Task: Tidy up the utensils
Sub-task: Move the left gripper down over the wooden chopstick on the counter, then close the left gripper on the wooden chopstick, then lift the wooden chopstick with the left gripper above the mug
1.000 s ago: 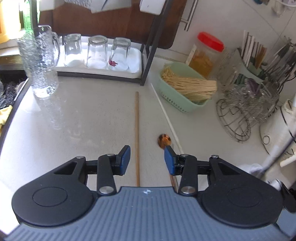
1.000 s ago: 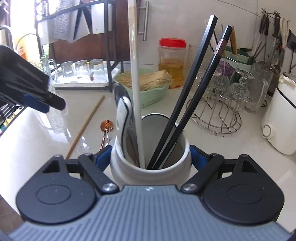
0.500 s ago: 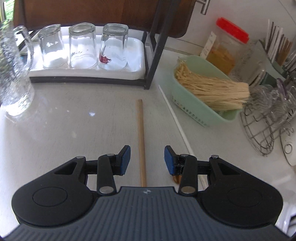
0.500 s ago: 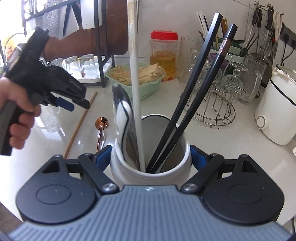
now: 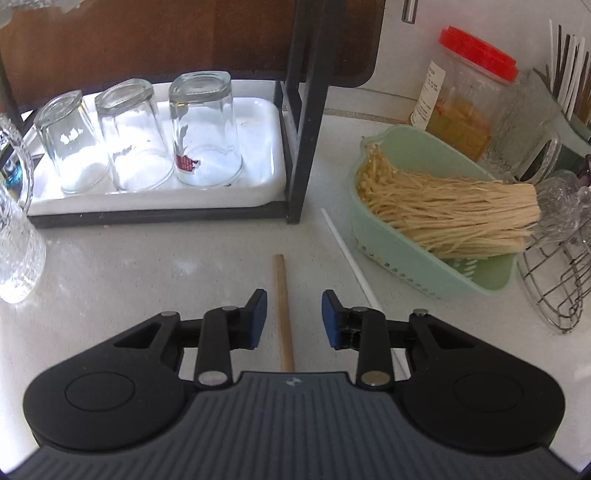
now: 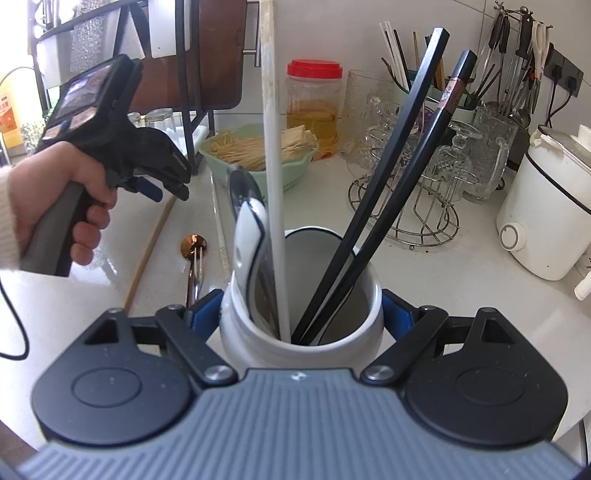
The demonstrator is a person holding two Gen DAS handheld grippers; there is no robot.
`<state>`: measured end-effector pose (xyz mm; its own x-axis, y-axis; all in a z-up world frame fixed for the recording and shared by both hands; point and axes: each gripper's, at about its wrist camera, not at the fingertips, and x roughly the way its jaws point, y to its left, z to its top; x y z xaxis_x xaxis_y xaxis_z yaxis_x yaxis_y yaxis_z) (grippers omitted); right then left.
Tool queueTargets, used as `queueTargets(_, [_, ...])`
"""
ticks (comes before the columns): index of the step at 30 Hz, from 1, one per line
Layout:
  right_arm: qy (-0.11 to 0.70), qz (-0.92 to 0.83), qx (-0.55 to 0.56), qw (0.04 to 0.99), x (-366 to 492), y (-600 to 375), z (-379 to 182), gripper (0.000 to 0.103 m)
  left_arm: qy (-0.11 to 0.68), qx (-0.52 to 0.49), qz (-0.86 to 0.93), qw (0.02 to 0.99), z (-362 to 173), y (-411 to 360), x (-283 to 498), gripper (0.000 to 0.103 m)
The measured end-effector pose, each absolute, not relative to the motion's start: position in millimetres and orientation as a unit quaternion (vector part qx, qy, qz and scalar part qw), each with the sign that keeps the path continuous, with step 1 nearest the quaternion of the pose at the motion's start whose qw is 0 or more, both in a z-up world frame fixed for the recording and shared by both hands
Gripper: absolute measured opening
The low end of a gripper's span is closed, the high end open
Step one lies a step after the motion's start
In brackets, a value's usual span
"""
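The left gripper [image 5: 290, 314] has moved forward along the wooden chopstick [image 5: 283, 314], fingers wide either side of it — nothing held. The right gripper [image 6: 301, 317] clamps the white holder [image 6: 295, 343], already filled with several utensils; the white chopstick [image 5: 347, 254] and copper spoon [image 6: 194, 245] remain on the tabletop [image 5: 147, 266].

A pale speckled countertop [image 5: 147, 258] ran back to a white tiled wall [image 6: 354, 33], lit brightly by daylight from the far left. On the far left stood a black metal rack [image 5: 299, 110] with a dark wooden panel [image 5: 166, 37] behind it (upturned glasses sat on its white tray [image 5: 266, 122]). Black wall sockets [image 6: 565, 72] were on the far right.
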<state>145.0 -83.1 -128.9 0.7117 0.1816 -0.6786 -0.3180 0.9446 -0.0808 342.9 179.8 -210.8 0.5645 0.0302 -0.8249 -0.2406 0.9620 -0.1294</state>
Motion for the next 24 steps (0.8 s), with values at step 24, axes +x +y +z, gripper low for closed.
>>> queueTargets(24, [0.343,0.138,-0.095,0.924,141.3,-84.9,-130.4,0.09,0.438,-0.093,0.076,0.891,-198.9,173.6,339.2,0.007])
